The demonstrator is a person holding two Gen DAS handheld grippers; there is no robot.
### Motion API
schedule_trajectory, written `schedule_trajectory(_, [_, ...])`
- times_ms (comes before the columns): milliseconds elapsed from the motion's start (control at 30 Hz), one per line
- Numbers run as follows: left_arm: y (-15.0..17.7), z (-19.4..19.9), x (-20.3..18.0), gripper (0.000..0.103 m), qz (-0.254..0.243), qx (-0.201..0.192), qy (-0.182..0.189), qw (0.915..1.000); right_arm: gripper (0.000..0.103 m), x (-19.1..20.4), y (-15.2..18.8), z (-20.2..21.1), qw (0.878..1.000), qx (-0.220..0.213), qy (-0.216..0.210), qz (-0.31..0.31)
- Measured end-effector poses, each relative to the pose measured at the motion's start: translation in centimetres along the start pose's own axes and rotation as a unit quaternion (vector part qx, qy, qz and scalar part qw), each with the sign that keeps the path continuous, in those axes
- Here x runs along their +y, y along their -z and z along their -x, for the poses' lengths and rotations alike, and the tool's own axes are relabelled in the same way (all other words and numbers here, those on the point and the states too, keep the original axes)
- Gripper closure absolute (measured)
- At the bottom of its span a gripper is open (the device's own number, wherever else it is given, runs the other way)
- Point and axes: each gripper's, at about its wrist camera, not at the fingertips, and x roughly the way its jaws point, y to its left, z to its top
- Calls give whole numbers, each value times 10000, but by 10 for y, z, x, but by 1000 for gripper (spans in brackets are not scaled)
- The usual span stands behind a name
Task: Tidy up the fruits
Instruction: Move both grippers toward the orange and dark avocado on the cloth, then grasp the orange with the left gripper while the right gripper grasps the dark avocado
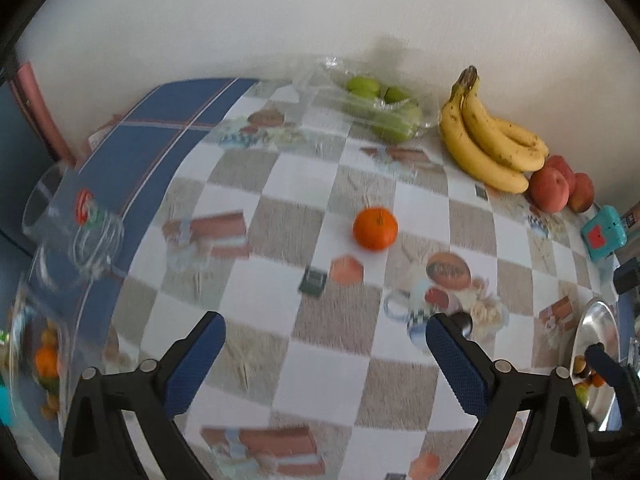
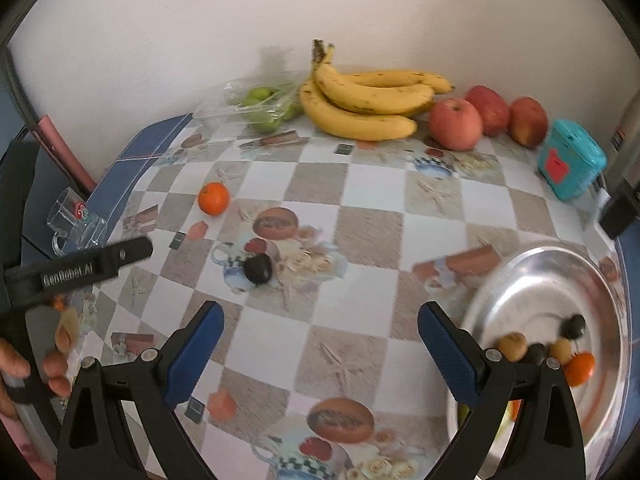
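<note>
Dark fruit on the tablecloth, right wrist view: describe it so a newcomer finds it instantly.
Start at the checkered tablecloth, in front of the bananas by the wall. Near its middle, ahead of the open right gripper, a small dark plum-like fruit lies on a printed jug picture. It is the only near-black loose fruit; the lone tangerine farther left is bright orange.
</note>
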Motion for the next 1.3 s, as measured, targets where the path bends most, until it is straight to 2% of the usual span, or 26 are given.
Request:
schedule_trajectory(233, [-23,-18,-4,14,-226,-11,513,9984,7,23,-17,-26,9996,183,-90,188])
schedule_trajectory(333, [-30,-30,-10,18,-395,26,577,9975,8,36,-21,-38,9991,250,-99,326])
schedule_trajectory(433, [-35,-42,-13,23,-443,82,651,9969,19,45,-22,-50,9985,320,-115,439])
schedule_trajectory(567, [-44,-56,-17,25,-509,93,660,9965,20,52,-23,-68,9977,415,-119,528])
schedule_trajectory(633, [-48,-64,-21,29,-555,118,629,9964,31,54,-24,-76,9974,444,-129,553])
schedule_trajectory(700, [-51,-71,-23,31,-575,138,616,9963,35,55,-24,-84,9970,516,-125,565])
schedule_trajectory(767, [-53,-77,-26,36,-603,153,595,9963,40,55,-24,-92,9965,576,-112,599])
schedule_trajectory(800, [-54,-81,-27,41,-609,180,585,9963,45,55,-23,-94,9964,595,-117,599])
schedule_trajectory(900, [-56,-90,-28,49,-589,275,560,9963,49,53,-24,-99,9962,627,-164,589])
schedule_trajectory(1033, [-56,-91,-30,62,-551,255,721,9955,59,52,-23,-104,9960,658,-210,570])
schedule_trajectory(1133, [-56,-90,-34,63,-609,230,634,9959,70,50,-22,-105,9960,659,-244,547])
schedule_trajectory(1300, [-54,-86,-34,64,-515,212,573,9968,75,48,-21,-105,9964,639,-330,457])
